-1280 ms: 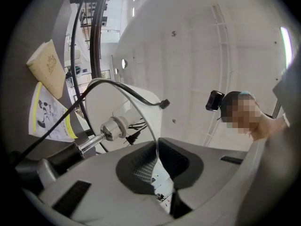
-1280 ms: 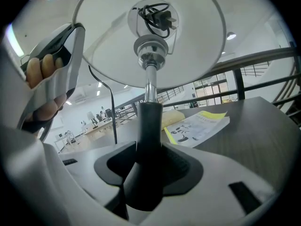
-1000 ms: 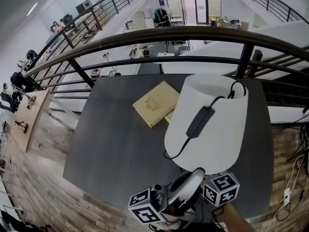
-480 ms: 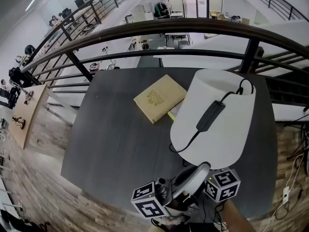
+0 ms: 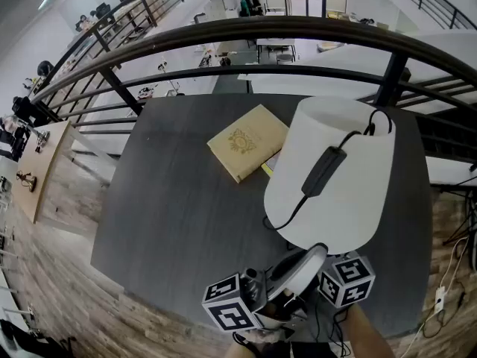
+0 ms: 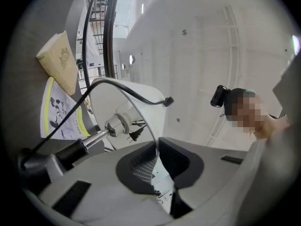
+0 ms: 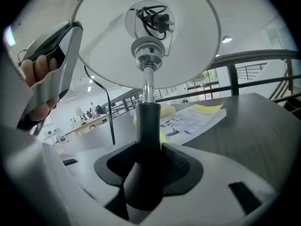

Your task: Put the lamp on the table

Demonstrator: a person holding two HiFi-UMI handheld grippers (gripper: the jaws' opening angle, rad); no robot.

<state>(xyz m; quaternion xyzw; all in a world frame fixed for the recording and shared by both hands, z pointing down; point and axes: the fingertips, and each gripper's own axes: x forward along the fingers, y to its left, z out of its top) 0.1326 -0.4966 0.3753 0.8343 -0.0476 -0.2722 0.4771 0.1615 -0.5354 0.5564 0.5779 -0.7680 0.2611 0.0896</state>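
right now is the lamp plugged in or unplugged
Unplugged: the cord lies draped over the shade, and its plug hangs loose inside the shade.

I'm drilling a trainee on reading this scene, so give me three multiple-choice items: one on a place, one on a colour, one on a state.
1. The tan book lies:
A. on the dark table
B. on the floor
C. on the railing

2. The lampshade is:
A. black
B. red
C. white

3. The right gripper is:
A. open and empty
B. shut on the lamp's stem
C. shut on the book

Answers:
1 A, the head view shows the book flat on the table.
2 C, the lampshade is plain white in every view.
3 B, the right gripper view shows its pads pressed against the black stem.
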